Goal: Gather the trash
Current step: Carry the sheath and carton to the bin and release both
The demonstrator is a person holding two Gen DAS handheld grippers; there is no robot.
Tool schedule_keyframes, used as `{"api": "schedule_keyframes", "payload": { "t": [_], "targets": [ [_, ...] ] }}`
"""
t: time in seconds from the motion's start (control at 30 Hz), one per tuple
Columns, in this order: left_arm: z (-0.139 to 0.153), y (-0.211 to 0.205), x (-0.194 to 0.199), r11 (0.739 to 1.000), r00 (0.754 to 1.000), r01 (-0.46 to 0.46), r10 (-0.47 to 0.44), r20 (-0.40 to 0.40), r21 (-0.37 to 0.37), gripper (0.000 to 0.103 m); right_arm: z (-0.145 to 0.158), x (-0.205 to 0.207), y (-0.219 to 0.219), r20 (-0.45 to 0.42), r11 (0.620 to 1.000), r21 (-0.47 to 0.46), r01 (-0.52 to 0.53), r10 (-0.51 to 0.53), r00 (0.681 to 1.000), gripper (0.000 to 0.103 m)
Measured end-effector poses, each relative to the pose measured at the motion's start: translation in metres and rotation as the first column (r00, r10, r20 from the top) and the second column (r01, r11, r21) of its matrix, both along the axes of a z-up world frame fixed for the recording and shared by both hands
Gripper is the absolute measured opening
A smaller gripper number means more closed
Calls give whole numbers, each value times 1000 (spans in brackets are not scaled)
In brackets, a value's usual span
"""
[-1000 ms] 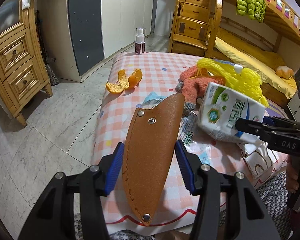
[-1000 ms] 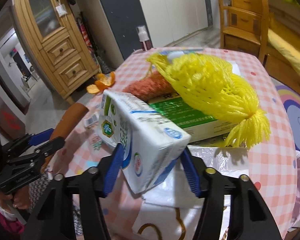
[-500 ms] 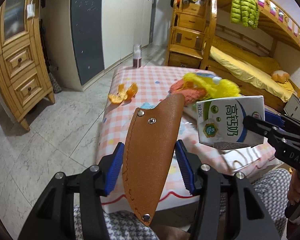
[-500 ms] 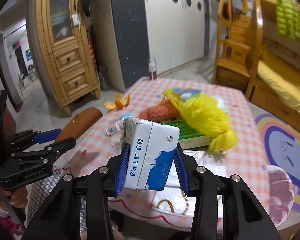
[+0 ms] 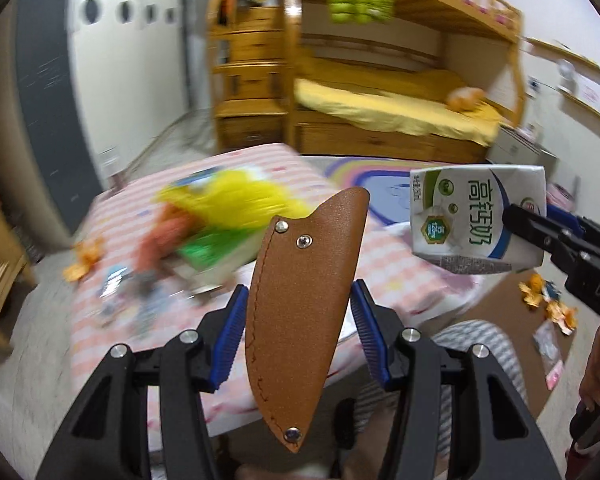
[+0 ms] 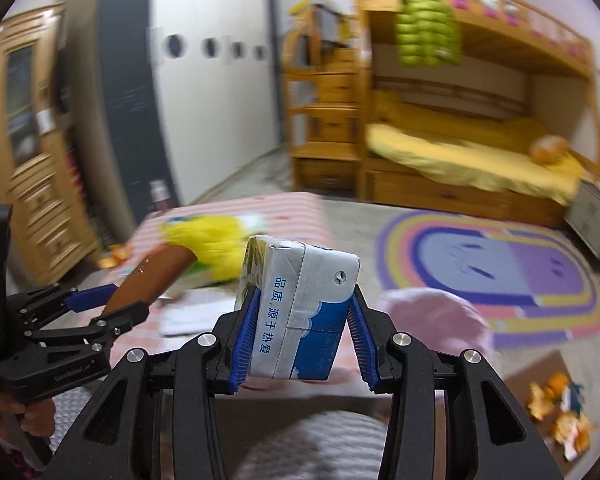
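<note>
Jaws clamping milk carton (image 6: 300,316), leather sheath (image 5: 304,304)

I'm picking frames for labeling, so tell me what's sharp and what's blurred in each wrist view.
Left wrist view: the brown leather sheath and milk carton are sharp, while the table and bunk bed smear sideways. Right wrist view: the carton is crisp, the wardrobe and rug blurred; fisheye bends both edges.
</note>
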State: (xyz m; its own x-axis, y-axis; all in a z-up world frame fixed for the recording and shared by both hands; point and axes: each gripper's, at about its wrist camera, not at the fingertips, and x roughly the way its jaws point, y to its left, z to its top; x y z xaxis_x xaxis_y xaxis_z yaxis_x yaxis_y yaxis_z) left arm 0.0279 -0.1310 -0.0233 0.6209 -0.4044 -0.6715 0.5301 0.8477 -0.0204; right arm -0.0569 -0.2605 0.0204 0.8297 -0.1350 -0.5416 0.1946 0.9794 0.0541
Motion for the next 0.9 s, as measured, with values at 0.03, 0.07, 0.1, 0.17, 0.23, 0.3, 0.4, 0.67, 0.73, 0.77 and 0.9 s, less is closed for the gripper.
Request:
{"api": "schedule_keyframes", "payload": {
  "t": [0.03,0.07,0.1,0.17,0.23,0.3,0.4,0.67,0.73,0.77,0.9],
  "targets": [
    [-1,-15,1,1000,1000,29,-29,-6,-3,51,-1,-4,-7,-2,1000,-5,26,-26,1000,44],
    [-3,-29,2,999,998,54,-54,-13,-4,51,-3,-9,-18,-6,998,-14,63,-63,998,44],
    [-5,-40,3,997,997,75,-75,-18,-1,51,-6,-13,-30,-9,995,-24,97,-98,995,44],
    [-14,-71,4,990,990,139,-138,-26,18,51,-11,-18,-48,-10,985,-52,163,-164,986,44],
    [-22,-92,5,982,983,182,-181,-34,39,51,-18,-22,-67,-18,969,-92,228,-230,973,44],
    [-32,-113,8,975,975,218,-215,-63,49,51,-30,-20,-89,-41,952,-107,287,-293,955,44],
    [-43,-148,18,962,963,264,-259,-81,63,51,-47,-14,-118,-77,934,-91,345,-352,933,44],
    [-57,-216,40,940,943,330,-324,-81,86,51,-83,12,-166,-147,904,-101,415,-426,893,45],
    [-61,-234,48,935,938,345,-339,-79,84,51,-90,20,-173,-159,899,-109,424,-436,886,45],
    [-61,-239,51,933,935,352,-346,-80,78,51,-93,25,-176,-167,897,-112,427,-441,882,45],
    [-60,-258,60,925,926,374,-369,-75,62,59,-107,41,-193,-191,896,-107,431,-444,875,54]
  ]
}}
